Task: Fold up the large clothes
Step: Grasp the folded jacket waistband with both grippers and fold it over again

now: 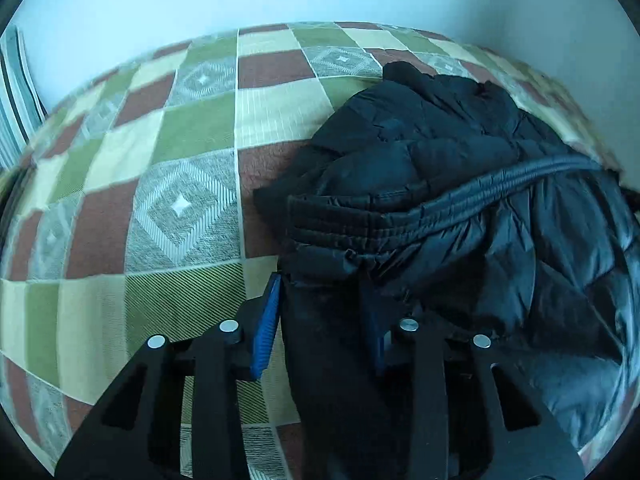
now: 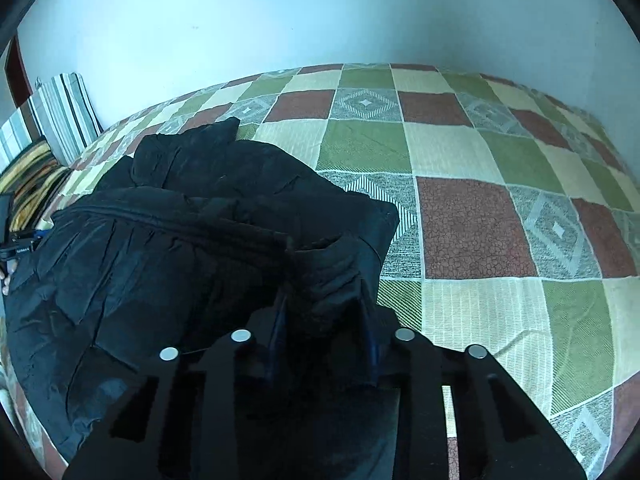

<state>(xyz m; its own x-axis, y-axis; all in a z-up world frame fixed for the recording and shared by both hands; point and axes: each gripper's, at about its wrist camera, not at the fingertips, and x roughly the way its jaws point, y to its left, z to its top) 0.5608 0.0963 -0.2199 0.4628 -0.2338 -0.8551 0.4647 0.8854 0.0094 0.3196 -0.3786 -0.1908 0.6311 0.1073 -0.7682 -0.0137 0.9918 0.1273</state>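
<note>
Checkered bed [image 1: 160,152] w/ pale wall behind. Black puffer jacket [image 1: 460,168] lies bunched, right half of left view. Left tool [image 1: 320,320] and right tool [image 2: 324,320] both pinch its near hem. You're handling soft, bulky, prob. slippery nylon; grip the stitched hem band, not loose quilting.

The padded jacket [image 1: 460,184] is black with a faint sheen. The bedspread [image 2: 480,208] is a patchwork of olive green, cream and rust-brown squares (some grey, with a white diamond). The cushion [image 2: 64,116] is striped grey, white and dark. The gripper pads [image 1: 267,332] are blue.
</note>
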